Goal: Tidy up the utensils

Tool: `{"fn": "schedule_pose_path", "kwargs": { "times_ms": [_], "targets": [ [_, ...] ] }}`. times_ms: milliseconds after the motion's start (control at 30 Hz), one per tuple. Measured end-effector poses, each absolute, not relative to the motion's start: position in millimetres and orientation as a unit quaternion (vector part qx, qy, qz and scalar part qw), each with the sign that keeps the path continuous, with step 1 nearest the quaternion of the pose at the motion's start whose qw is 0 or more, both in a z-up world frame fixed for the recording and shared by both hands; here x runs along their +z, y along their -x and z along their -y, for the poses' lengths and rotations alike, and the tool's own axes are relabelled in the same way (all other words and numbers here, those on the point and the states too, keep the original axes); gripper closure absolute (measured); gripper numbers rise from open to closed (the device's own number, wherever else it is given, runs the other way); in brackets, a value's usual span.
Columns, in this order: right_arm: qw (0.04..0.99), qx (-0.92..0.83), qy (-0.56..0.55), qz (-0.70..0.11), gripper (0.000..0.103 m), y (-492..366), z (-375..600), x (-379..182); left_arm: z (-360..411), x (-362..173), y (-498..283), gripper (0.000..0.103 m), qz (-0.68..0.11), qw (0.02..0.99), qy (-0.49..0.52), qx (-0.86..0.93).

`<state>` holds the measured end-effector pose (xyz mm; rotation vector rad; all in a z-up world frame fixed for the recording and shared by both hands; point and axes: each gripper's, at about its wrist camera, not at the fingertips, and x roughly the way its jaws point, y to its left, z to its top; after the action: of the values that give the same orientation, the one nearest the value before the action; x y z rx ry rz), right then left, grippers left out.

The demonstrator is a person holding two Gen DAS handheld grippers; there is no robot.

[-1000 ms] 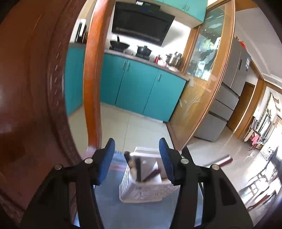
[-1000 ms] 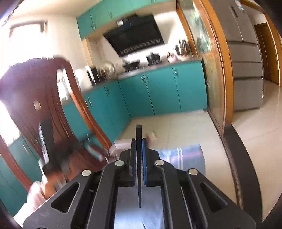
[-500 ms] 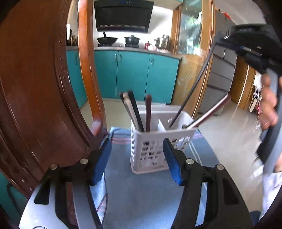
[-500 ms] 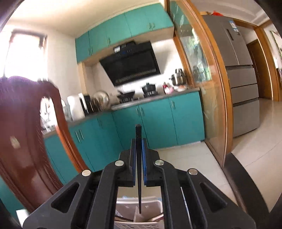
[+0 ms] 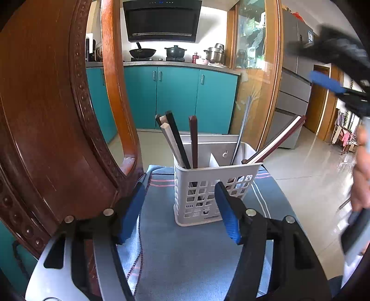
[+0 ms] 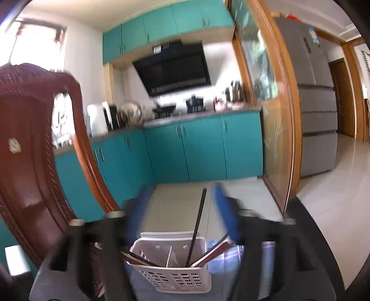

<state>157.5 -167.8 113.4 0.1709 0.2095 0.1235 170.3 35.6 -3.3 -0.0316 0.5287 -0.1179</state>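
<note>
While both jaws gape empty, black chopstick (image 6: 196, 228) stands in basket (image 6: 182, 281), beneath right gripper (image 6: 180, 208).

Chair back (image 5: 57, 129) close left of utensil basket (image 5: 215, 183); leaning chopsticks (image 5: 275, 143) crowding its open top.

Utensil basket (image 5: 215, 183): white plastic, square lattice cut-outs on its walls.
Chopsticks (image 5: 175, 139): black and beige in the left compartment, one dark brown-red (image 5: 193, 141) beside them.
Thin rod (image 6: 196, 224): black, in the right compartment.
Cloth (image 5: 185, 250): grey-blue, with pink and white stripes near the far edge.
Left gripper (image 5: 182, 210): black body, blue pads.
Right gripper (image 6: 182, 208): black with blue pads, blurred.
Chair (image 5: 46, 115): reddish-brown wood, beaded dot trim.
Cabinets (image 5: 178, 97): teal doors.
Range hood (image 5: 161, 20): black.
</note>
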Motion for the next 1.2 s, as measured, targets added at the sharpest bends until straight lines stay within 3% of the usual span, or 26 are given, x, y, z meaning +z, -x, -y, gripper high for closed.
{"fn": "schedule_pose_path", "kwargs": {
  "times_ms": [267,400,500,700,1200],
  "targets": [
    [0.990,0.028,-0.080,-0.113,0.014,-77,204,97,-34,-3,-153,0.033,-0.245,0.968,0.009,-0.057],
    [0.983,0.008,-0.060,-0.176,0.012,-47,220,67,-29,2,-123,0.026,-0.222,0.974,-0.019,-0.034],
    [0.979,-0.005,-0.049,-0.200,0.010,-24,227,53,-28,10,-90,0.015,-0.200,0.979,-0.011,-0.028],
    [0.983,-0.009,-0.046,-0.177,0.003,29,226,61,-26,34,-13,0.004,-0.161,0.987,0.000,-0.022],
    [0.989,-0.033,0.017,-0.144,0.003,111,197,73,-20,67,88,0.004,-0.126,0.991,-0.041,0.008]
  ]
}}
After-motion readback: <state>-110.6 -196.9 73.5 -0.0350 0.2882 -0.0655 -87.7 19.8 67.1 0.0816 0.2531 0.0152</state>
